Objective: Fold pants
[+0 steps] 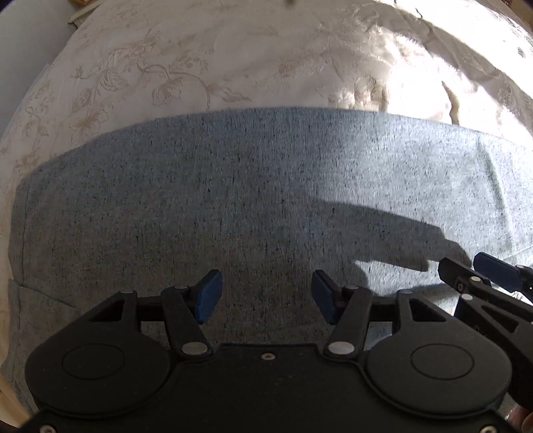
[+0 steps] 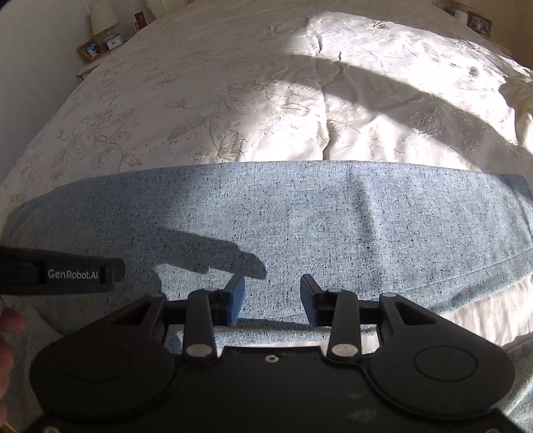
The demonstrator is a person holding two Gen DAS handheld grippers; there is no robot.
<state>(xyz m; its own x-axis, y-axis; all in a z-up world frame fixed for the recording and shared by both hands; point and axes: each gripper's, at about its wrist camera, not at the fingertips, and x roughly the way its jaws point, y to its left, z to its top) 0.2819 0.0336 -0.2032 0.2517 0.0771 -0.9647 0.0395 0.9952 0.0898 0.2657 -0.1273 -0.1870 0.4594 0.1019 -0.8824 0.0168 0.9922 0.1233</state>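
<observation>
The grey-blue speckled pants (image 1: 233, 200) lie flat across the bed, a long band with a straight far edge; they also show in the right wrist view (image 2: 366, 233). My left gripper (image 1: 266, 296) is open and empty, its blue pads just above the cloth near its near edge. My right gripper (image 2: 271, 303) is open and empty, over the near edge of the pants. The right gripper's fingertips (image 1: 493, 271) show at the right of the left wrist view. The left gripper's body (image 2: 66, 274) shows at the left of the right wrist view.
A cream bedspread (image 2: 266, 93) with embroidered flowers covers the bed beyond the pants, partly in bright sun. A bedside table (image 2: 96, 46) with a lamp, clock and photo frames stands at the far left. Another framed photo (image 2: 479, 21) stands far right.
</observation>
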